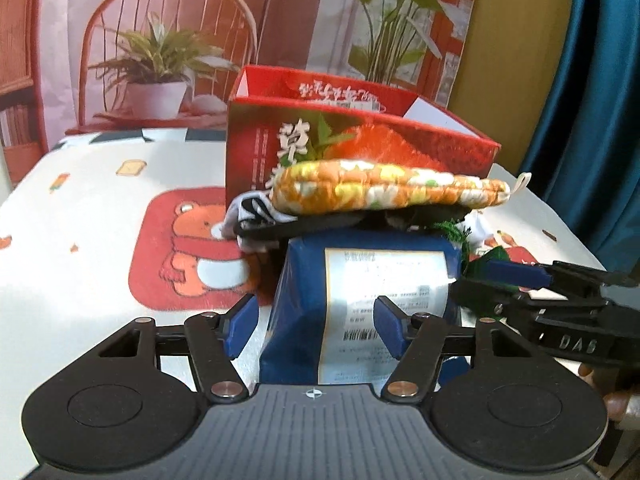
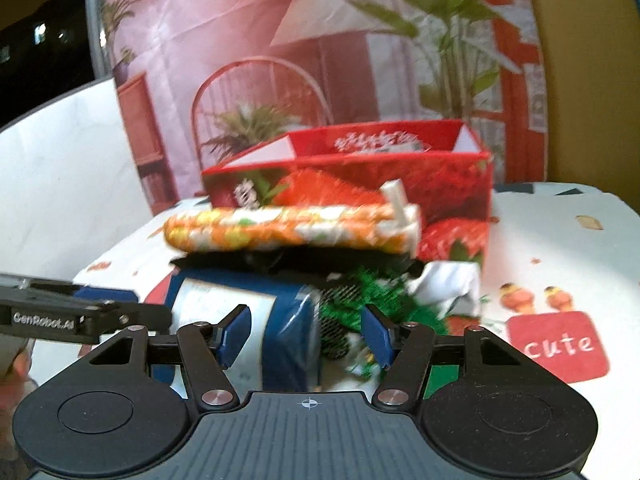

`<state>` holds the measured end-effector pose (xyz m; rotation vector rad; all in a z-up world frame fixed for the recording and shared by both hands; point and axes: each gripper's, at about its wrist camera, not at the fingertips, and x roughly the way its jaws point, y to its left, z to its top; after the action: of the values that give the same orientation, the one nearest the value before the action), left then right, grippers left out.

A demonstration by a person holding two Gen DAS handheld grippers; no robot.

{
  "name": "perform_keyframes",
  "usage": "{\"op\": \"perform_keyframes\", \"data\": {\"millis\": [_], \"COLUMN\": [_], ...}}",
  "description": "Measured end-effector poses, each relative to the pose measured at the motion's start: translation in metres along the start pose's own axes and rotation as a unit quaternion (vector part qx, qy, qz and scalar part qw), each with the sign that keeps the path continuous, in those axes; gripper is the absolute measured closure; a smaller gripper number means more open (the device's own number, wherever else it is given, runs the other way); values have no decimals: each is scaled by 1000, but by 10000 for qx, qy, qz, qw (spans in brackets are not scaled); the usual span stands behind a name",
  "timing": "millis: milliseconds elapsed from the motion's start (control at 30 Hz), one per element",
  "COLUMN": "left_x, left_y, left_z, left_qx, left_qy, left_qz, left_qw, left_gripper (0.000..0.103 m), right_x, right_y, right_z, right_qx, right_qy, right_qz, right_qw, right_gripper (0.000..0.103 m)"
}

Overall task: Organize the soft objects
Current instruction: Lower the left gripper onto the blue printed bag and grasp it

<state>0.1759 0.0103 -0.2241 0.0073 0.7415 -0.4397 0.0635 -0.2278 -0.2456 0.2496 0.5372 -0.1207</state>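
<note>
Evidently early: both tongs, left (image 1: 314,322) and right (image 2: 304,334), gape empty around the blue parcel (image 1: 360,280). Quilted mitt (image 1: 392,190) lies atop the pile before the red box (image 1: 400,136), apparently nothing boxed yet.

- A home-like staged corner: the desk (image 1: 80,208) wears a cartoon bear cloth.
- A printed backdrop (image 1: 168,40) shows chair and houseplants.
- A teal curtain (image 1: 592,100) hangs alongside.

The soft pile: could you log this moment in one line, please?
left gripper: open | right gripper: open | potholder tops blue package | red box behind
</note>
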Motion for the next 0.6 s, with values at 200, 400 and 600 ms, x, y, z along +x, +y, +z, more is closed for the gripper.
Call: {"op": "perform_keyframes", "data": {"millis": [200, 400, 600], "left_x": [12, 21, 24], "left_y": [7, 9, 8], "left_z": [-8, -13, -14], "left_qx": [-199, -223, -215], "left_qy": [179, 320, 391], "left_qz": [-99, -133, -101], "left_qw": [9996, 9992, 9990], "left_gripper": [44, 46, 47], "right_x": [15, 25, 30], "right_y": [8, 9, 9], "right_z": [-12, -22, -24], "right_qx": [-152, -136, -165], "right_qy": [246, 492, 550], "right_qz": [68, 152, 209], "right_qw": [9996, 9986, 9981], "right_gripper": [49, 53, 54]}}
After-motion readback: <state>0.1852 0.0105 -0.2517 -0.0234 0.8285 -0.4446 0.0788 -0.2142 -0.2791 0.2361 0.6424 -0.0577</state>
